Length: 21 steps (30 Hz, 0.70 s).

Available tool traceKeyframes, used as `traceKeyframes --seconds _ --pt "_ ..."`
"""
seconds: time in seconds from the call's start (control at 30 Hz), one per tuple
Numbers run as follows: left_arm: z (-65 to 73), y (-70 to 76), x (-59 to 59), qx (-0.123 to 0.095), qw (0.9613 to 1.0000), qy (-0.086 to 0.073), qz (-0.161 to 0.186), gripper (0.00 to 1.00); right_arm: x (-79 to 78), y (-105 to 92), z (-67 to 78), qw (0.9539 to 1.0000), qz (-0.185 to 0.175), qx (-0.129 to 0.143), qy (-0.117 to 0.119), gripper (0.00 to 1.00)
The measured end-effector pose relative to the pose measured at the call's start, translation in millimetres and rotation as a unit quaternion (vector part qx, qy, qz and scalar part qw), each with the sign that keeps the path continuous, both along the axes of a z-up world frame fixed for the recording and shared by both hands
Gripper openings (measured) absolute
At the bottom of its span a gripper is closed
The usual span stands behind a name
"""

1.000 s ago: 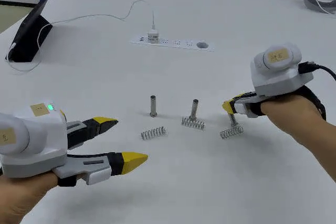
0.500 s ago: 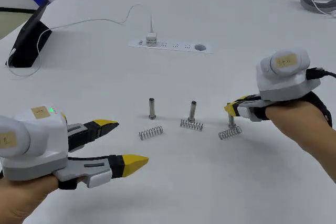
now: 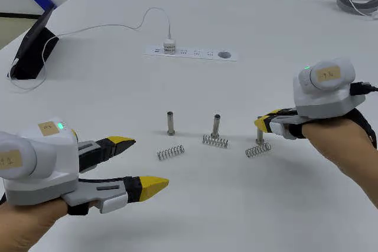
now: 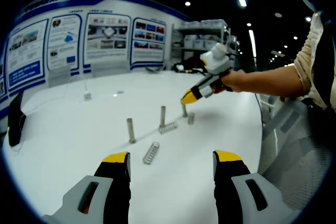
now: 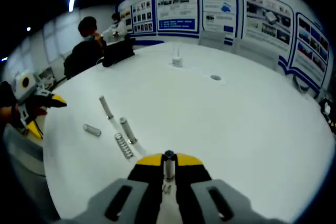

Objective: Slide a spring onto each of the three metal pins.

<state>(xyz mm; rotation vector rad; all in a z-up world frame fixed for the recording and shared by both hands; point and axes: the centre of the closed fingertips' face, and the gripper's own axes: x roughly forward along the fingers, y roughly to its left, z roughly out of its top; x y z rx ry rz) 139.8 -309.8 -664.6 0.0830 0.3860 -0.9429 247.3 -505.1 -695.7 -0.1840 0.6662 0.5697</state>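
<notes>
Gripping the right pin (image 3: pixel 260 138) near its top, the right gripper (image 3: pixel 263 123) has its yellow-tipped jaws closed on it. In the right gripper view the plain metal shaft stands in the slit between the two tips. The left gripper (image 3: pixel 139 163) sits low at the near left with its jaws spread wide and nothing between them, the tapered yellow tips hanging over the table (image 3: pixel 195 210). The tabletop is white, matte and flat. Three pins stand upright in a row across its middle, all short, smooth grey metal cylinders: left pin (image 3: pixel 170 123), middle pin (image 3: pixel 216 126), and the gripped one. All three shafts are bare. Three springs lie on their sides in front of them, thin bright wire in open-wound coils. The left spring (image 3: pixel 170 153) lies just in front of the left pin, apart from it and angled. The middle spring (image 3: pixel 215 141) is at the foot of the middle pin. The right spring (image 3: pixel 258 149) is just in front of the right pin's base; can't tell whether they touch. On the far side is a flat white power strip (image 3: pixel 192 54) with a white plug in it. A thin white cable (image 3: pixel 169 28) curls off it toward a black slab-shaped tablet (image 3: pixel 29 45) propped at the left edge.
</notes>
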Motion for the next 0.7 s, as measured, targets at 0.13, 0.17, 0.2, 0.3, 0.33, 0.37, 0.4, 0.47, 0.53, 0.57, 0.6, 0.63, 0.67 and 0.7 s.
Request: traceKeyframes --seconds 0.13,0.17,0.2,0.3,0.33,0.37,0.4,0.47,0.53,0.57,0.6,0.63,0.67,0.7 --pt "0.4 -0.6 -0.3 0.001 1.0000 0.000 -0.001 0.65 -1.2 0.5 1.1 1.0000 0.002 0.002 -0.006 0.09" --pt "0.2 -0.6 -0.6 0.002 1.0000 0.000 -0.001 0.65 -1.3 0.3 1.3 1.0000 0.001 0.003 -0.006 0.09" --pt "0.1 -0.7 -0.8 0.002 1.0000 0.000 -0.001 0.65 -1.2 0.3 1.5 1.0000 0.002 0.003 -0.008 0.09" --pt "-0.3 -0.5 -1.5 0.004 1.0000 0.000 -0.002 0.65 -1.8 1.3 2.4 0.9999 0.004 0.005 -0.009 0.09" --pt "-0.3 -0.4 -1.7 0.004 1.0000 0.001 -0.001 0.65 -1.9 1.5 2.7 0.9999 0.005 0.005 -0.010 0.09" --pt "-0.3 -0.3 -1.8 0.004 1.0000 0.001 -0.001 0.65 -1.9 1.7 2.8 0.9999 0.006 0.004 -0.010 0.09" --pt "-0.3 -0.1 -1.9 0.004 1.0000 0.001 -0.001 0.65 -2.3 2.0 3.0 0.9999 0.007 0.004 -0.010 0.09" --pt "0.0 0.3 -2.0 0.004 1.0000 0.001 -0.001 0.65 -2.7 2.3 3.3 0.9999 0.009 0.003 -0.012 0.09" --pt "0.3 0.3 -2.2 0.004 1.0000 0.000 -0.001 0.65 -2.9 2.1 3.2 0.9999 0.009 0.002 -0.012 0.09" --pt "0.5 0.4 -2.3 0.005 1.0000 0.000 -0.001 0.65 -3.3 1.9 3.1 0.9999 0.010 0.002 -0.013 0.09" --pt "0.7 0.3 -2.3 0.005 1.0000 0.000 -0.001 0.65 -3.9 2.0 3.3 0.9999 0.010 0.003 -0.013 0.09" --pt "1.0 0.1 -2.5 0.004 1.0000 0.000 -0.001 0.65 -4.5 1.8 3.4 0.9999 0.011 0.003 -0.013 0.09" --pt "1.1 -0.1 -2.7 0.005 1.0000 -0.001 -0.002 0.65 -4.9 1.7 3.5 0.9998 0.012 0.003 -0.013 0.09" --pt "1.1 -0.2 -2.9 0.005 1.0000 -0.001 -0.002 0.65 -5.0 1.5 3.5 0.9998 0.012 0.003 -0.013 0.09"
